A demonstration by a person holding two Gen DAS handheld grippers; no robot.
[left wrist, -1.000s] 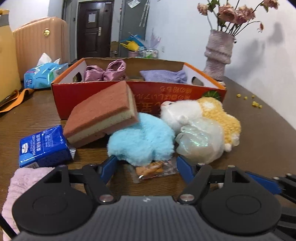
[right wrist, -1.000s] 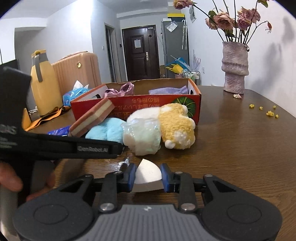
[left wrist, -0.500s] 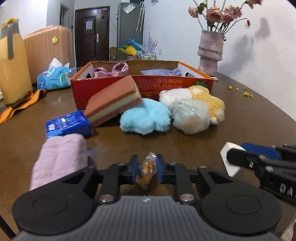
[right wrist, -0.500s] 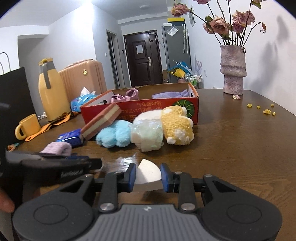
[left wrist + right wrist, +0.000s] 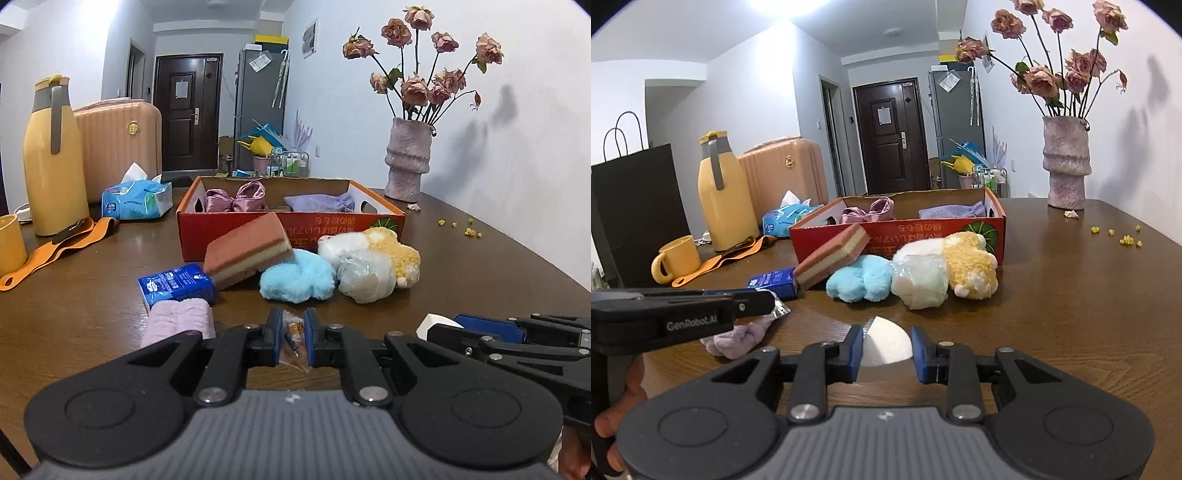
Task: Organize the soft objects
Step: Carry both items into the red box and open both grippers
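My left gripper is shut on a small clear packet and holds it above the table, short of the soft pile. My right gripper is shut on a white wedge sponge, also raised. Ahead lie a pink-and-cream sponge, a blue plush pad, a wrapped pale puff and a white-and-yellow plush toy. A pink towel lies at my left. The red cardboard box behind holds a pink bow and a purple cloth.
A blue tissue pack lies by the towel. A yellow jug, yellow mug, orange strap and tissue bag stand at the left. A vase of flowers stands at the back right. A black bag is far left.
My left gripper closed on the small packet, lifted it and drew back from the pile. My right gripper also pulled back and rose, still holding the white sponge.
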